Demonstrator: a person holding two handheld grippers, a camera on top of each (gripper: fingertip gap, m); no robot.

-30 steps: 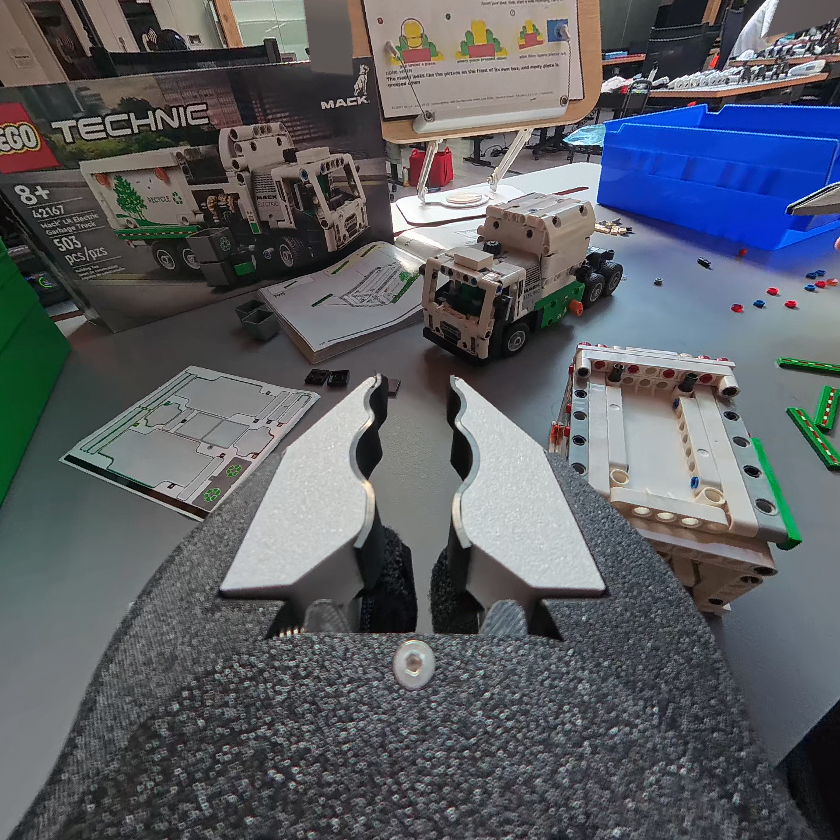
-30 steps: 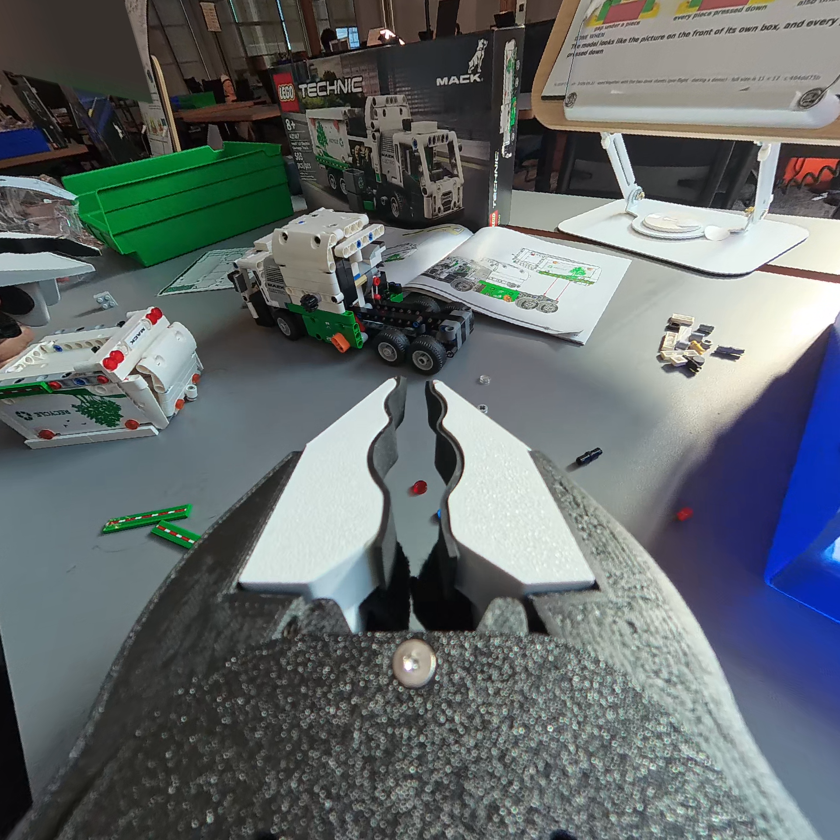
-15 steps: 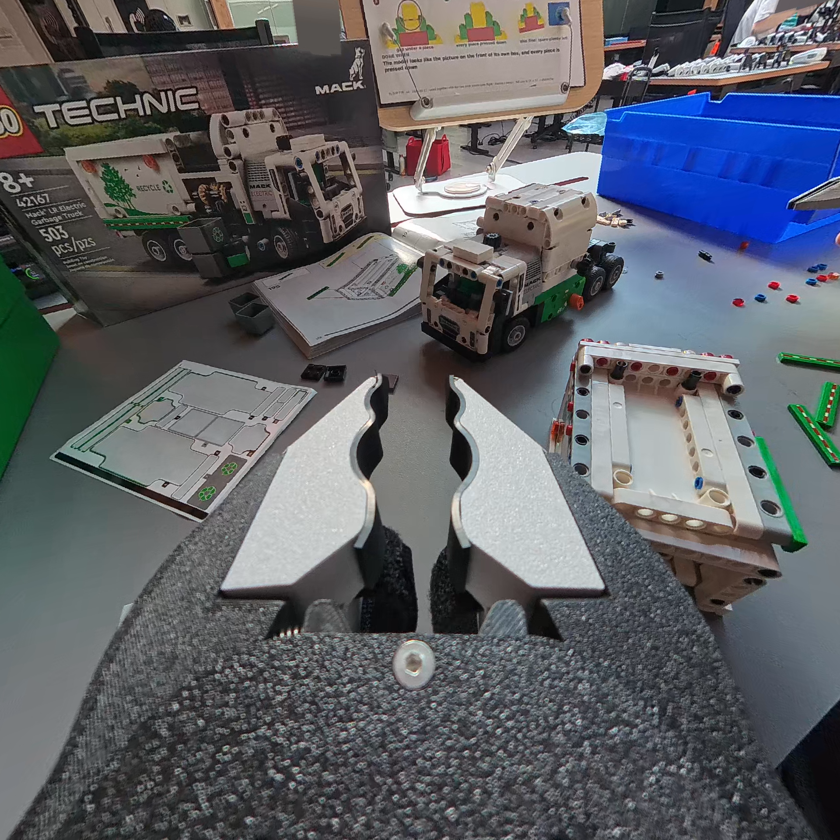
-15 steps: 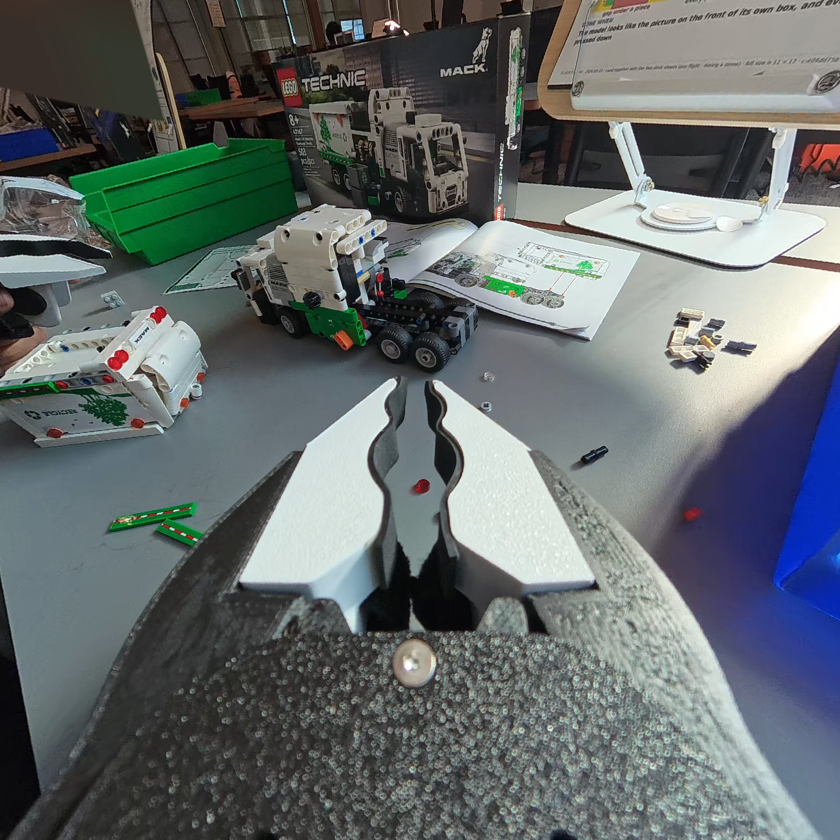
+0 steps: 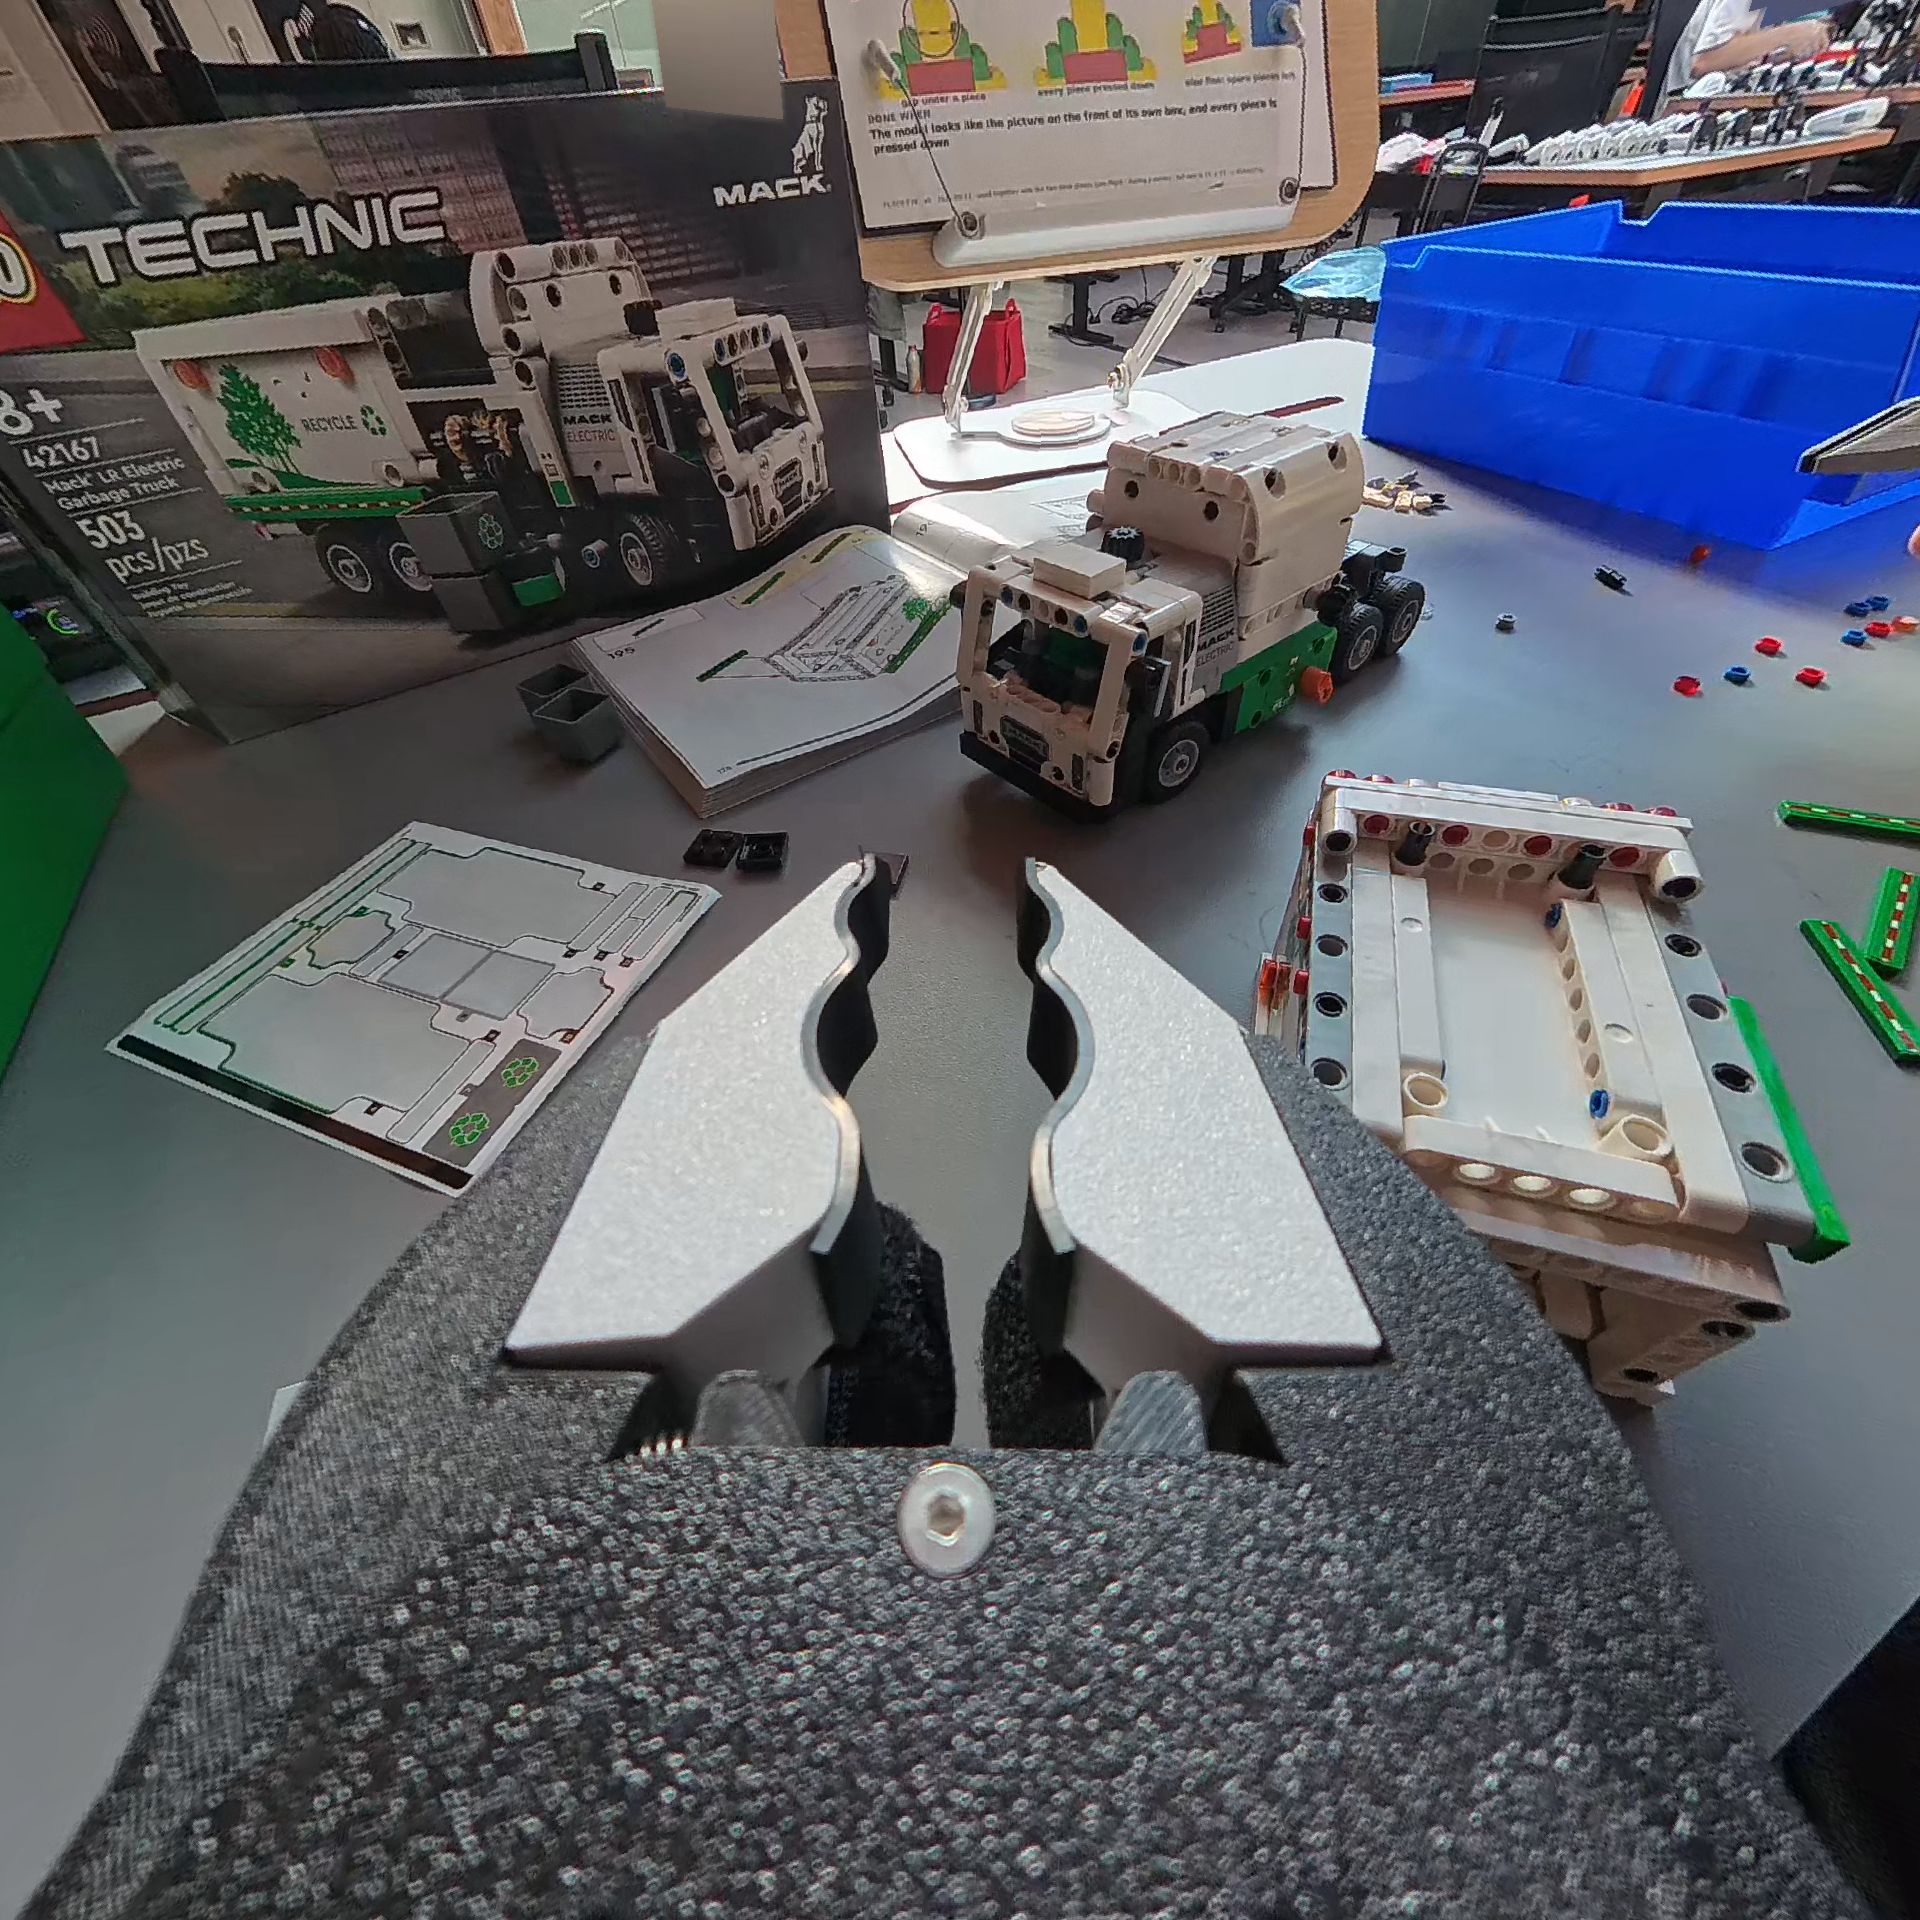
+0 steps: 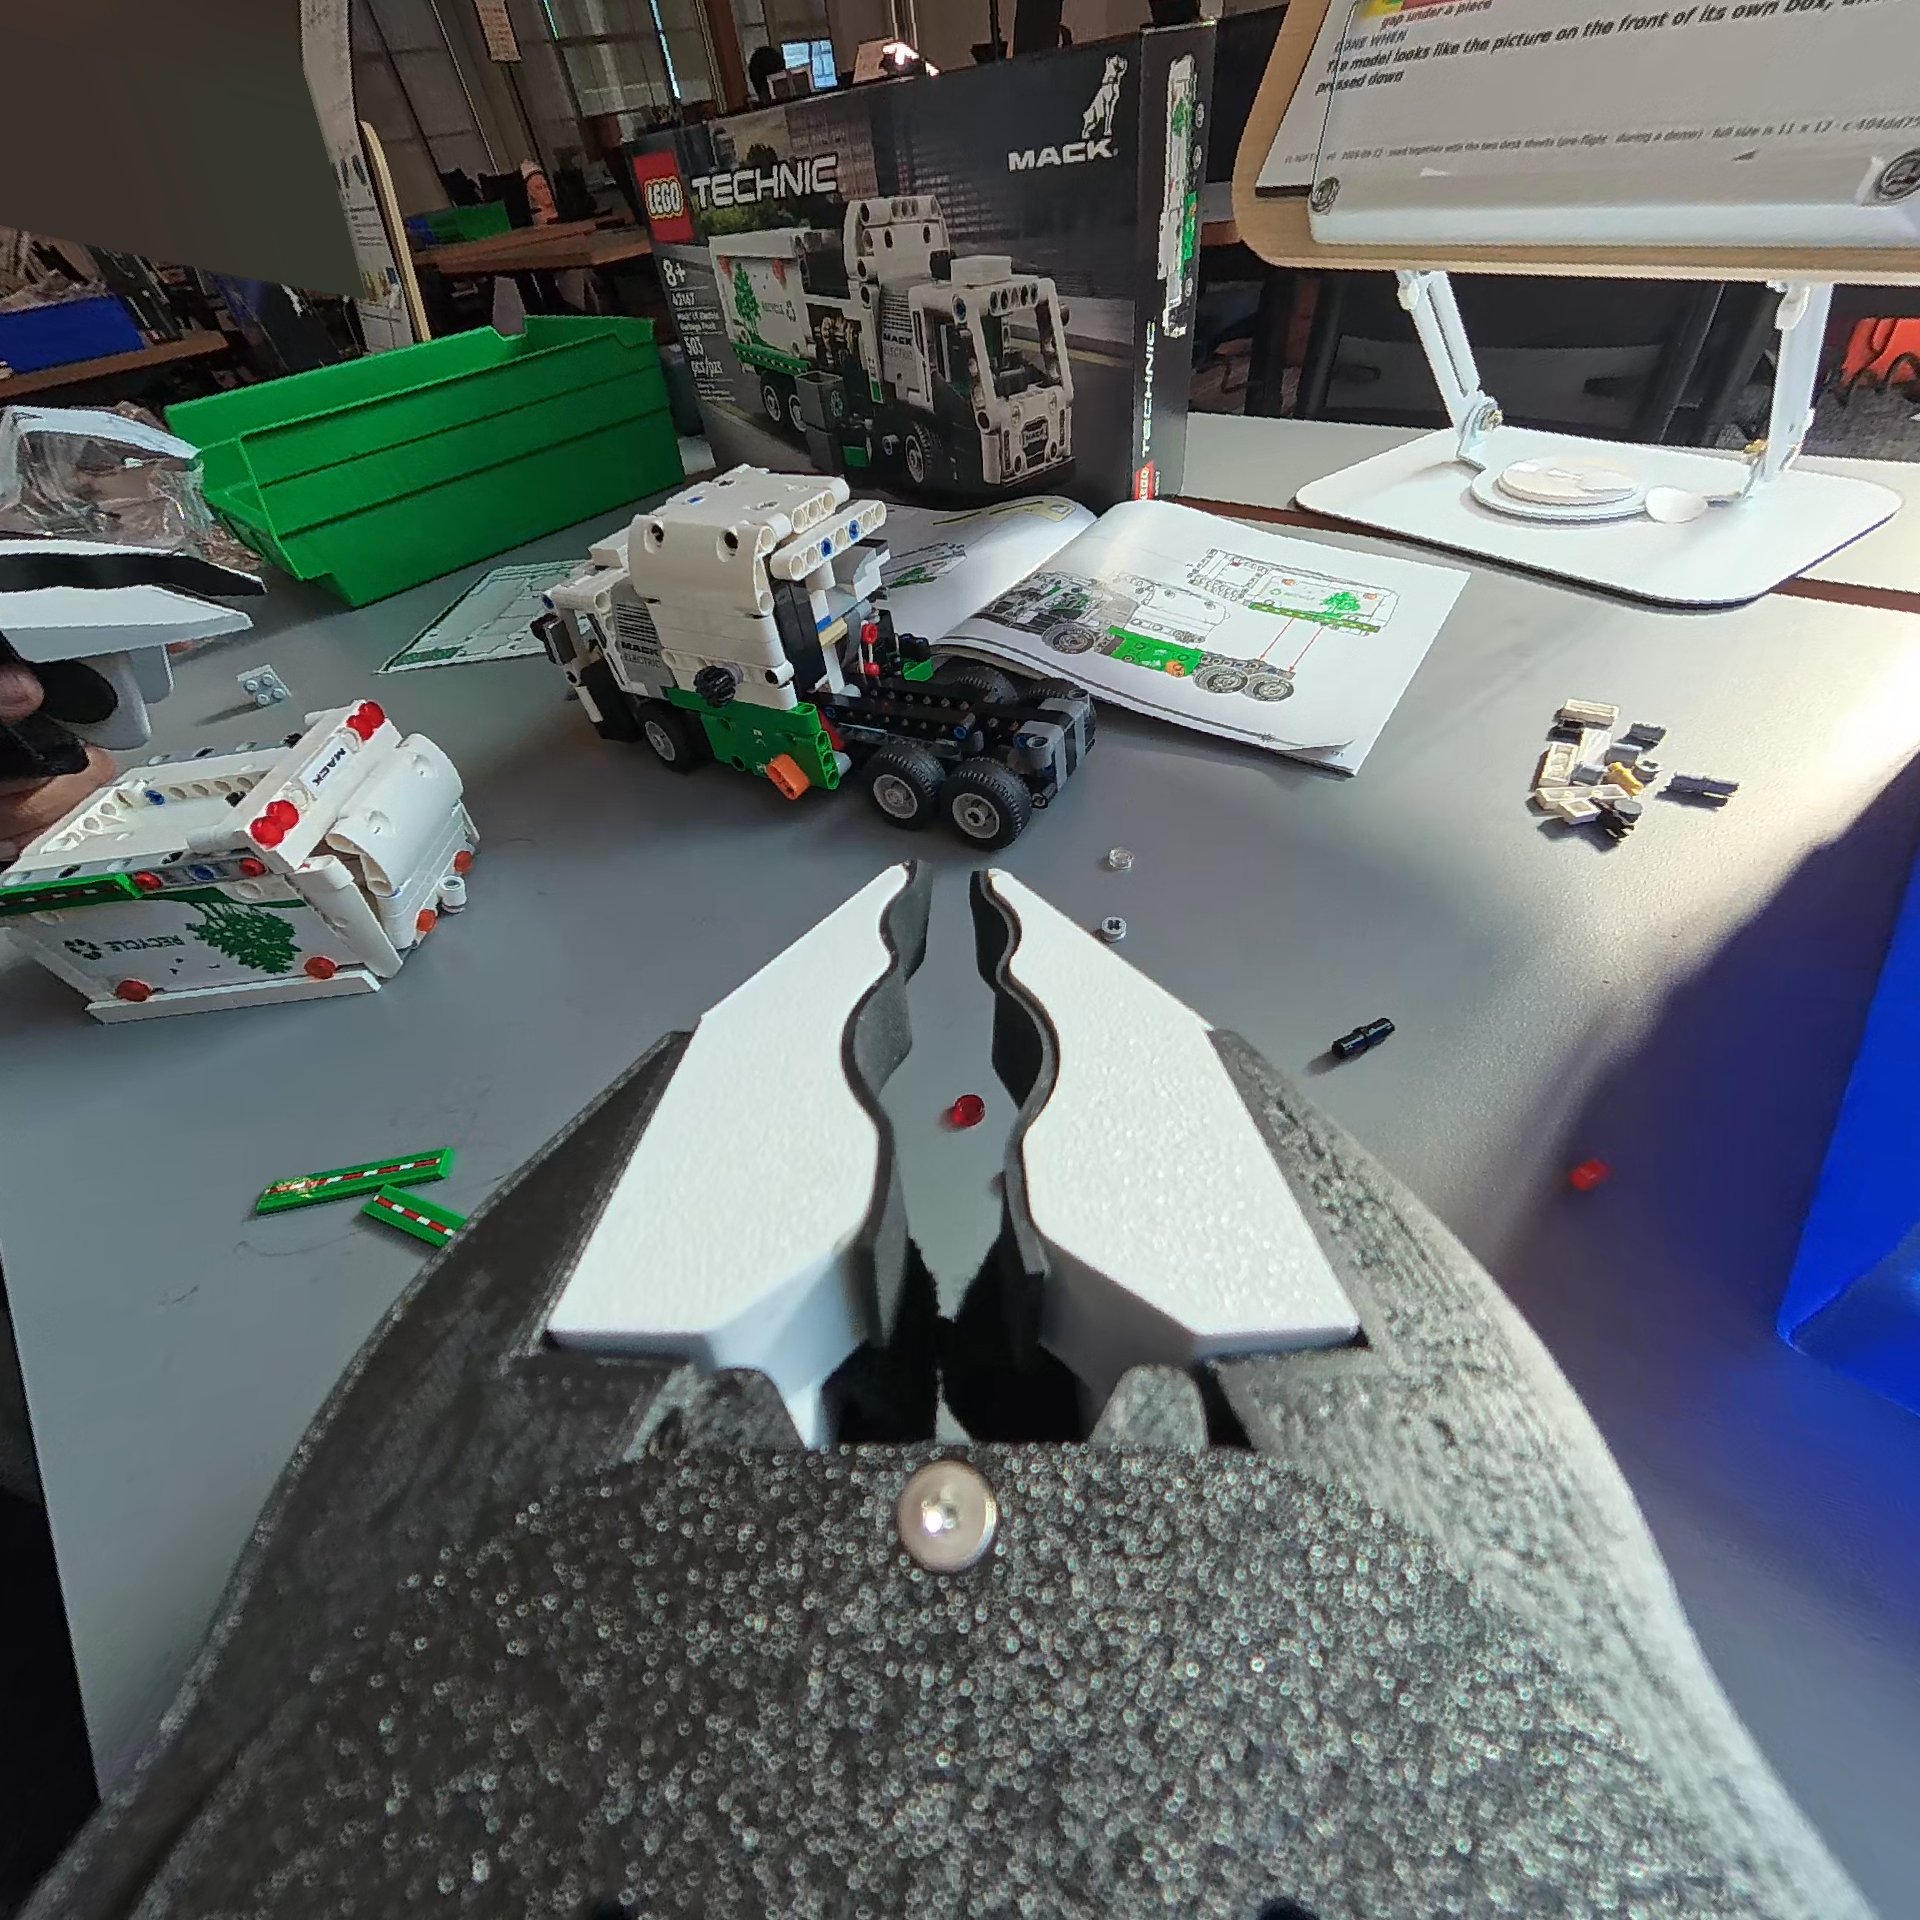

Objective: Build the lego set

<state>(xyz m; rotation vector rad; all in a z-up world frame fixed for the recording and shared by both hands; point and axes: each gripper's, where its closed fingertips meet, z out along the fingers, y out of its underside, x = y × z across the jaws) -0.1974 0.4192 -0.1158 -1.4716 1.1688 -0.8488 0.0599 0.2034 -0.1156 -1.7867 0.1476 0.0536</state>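
A white and green truck cab on a black chassis [image 5: 1164,634] stands mid-table; it also shows in the right wrist view [image 6: 790,665]. The white truck body [image 5: 1538,1039] lies upside down to the right of my left gripper [image 5: 951,883]; in the right wrist view [image 6: 239,883] it lies at the left. My left gripper is open and empty above bare table. My right gripper [image 6: 951,883] is slightly open and empty; a small red stud [image 6: 966,1110] lies on the table between its fingers. Green striped strips [image 6: 358,1195] lie to its left.
The set's box [image 5: 416,416] and open instruction booklet [image 5: 790,665] stand behind the truck. A sticker sheet [image 5: 416,997] lies left. A blue bin [image 5: 1642,364] is at the right, a green bin [image 6: 436,457] at the left. Small loose pieces [image 6: 1600,769] and studs [image 5: 1787,655] are scattered. My hands' fingertips stand some 35 cm from each other.
Both grippers have moved a little forward towards the truck. Neither has opened or shut, and nothing on the table has moved.
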